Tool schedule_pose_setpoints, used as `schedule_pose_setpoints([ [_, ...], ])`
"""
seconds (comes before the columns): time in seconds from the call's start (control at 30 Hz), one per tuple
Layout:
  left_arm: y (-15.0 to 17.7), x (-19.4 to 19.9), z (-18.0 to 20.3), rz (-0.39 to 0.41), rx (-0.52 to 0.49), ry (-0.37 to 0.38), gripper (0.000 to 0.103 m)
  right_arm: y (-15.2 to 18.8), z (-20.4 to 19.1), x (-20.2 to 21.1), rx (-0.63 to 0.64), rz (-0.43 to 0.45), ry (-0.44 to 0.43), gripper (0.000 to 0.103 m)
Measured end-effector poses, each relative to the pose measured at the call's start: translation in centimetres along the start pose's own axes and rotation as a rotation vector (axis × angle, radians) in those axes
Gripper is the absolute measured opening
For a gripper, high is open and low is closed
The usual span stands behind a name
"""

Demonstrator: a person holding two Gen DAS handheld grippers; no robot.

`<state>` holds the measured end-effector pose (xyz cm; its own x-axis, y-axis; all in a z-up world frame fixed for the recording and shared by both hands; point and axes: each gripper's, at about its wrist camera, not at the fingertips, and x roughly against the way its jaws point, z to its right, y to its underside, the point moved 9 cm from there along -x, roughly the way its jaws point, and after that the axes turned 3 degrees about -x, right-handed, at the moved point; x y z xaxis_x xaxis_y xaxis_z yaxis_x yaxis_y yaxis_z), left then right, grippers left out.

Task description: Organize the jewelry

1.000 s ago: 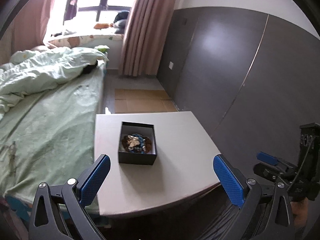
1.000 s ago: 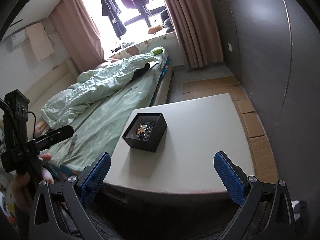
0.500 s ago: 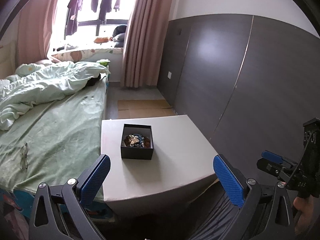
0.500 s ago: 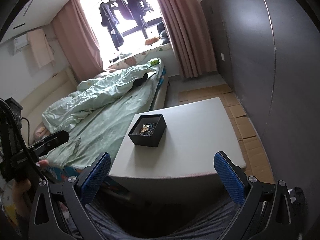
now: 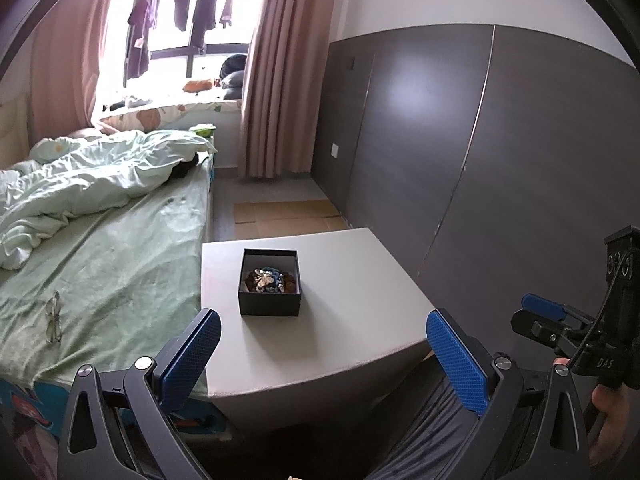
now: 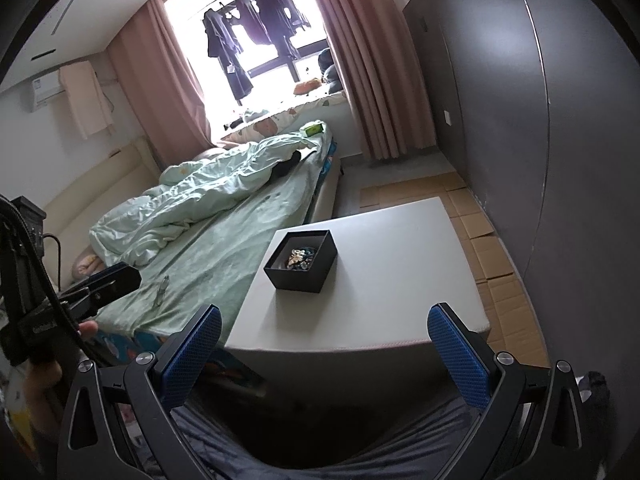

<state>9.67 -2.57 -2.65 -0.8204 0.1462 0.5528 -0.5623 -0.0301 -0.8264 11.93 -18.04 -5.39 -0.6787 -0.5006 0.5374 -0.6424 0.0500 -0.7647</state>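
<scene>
A small black open box (image 5: pixel 270 299) stands on a low grey table (image 5: pixel 340 320), toward its left side. Inside lies a tangle of jewelry (image 5: pixel 270 279), brown, blue and silvery; the pieces cannot be told apart. In the right wrist view the same box (image 6: pixel 301 266) holds the jewelry (image 6: pixel 300 258) near the table's (image 6: pixel 392 280) left edge. My left gripper (image 5: pixel 323 354) hangs open, short of the table's near edge. My right gripper (image 6: pixel 324 350) is open too, well back from the box. Neither holds anything.
A bed with a green sheet (image 5: pixel 104 264) and rumpled duvet (image 5: pixel 80 184) runs along the table's left side; eyeglasses (image 5: pixel 53 320) lie on it. A dark wardrobe wall (image 5: pixel 500 160) stands at the right. Cardboard sheets (image 6: pixel 492 248) cover the floor beyond the table.
Both grippers have drawn back and up from the table, so the box looks smaller and farther away. Both stay open. The box has not moved.
</scene>
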Motion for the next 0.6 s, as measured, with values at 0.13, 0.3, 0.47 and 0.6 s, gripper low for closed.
schedule_pose_setpoints([
  [0.13, 0.04, 0.37, -0.05, 0.008, 0.003, -0.002, 0.103, -0.13, 0.11, 0.30, 0.002, 0.007, 0.004, 0.103],
  [0.3, 0.12, 0.52, -0.12, 0.007, 0.004, -0.002, 0.103, -0.22, -0.14, 0.60, 0.008, 0.015, 0.010, 0.103],
  [0.47, 0.09, 0.80, -0.29, 0.015, 0.002, -0.006, 0.103, -0.28, -0.15, 0.64, 0.009, 0.016, 0.012, 0.103],
  [0.6, 0.12, 1.06, -0.45, 0.020, 0.003, -0.010, 0.103, -0.29, -0.15, 0.69, 0.009, 0.017, 0.012, 0.103],
])
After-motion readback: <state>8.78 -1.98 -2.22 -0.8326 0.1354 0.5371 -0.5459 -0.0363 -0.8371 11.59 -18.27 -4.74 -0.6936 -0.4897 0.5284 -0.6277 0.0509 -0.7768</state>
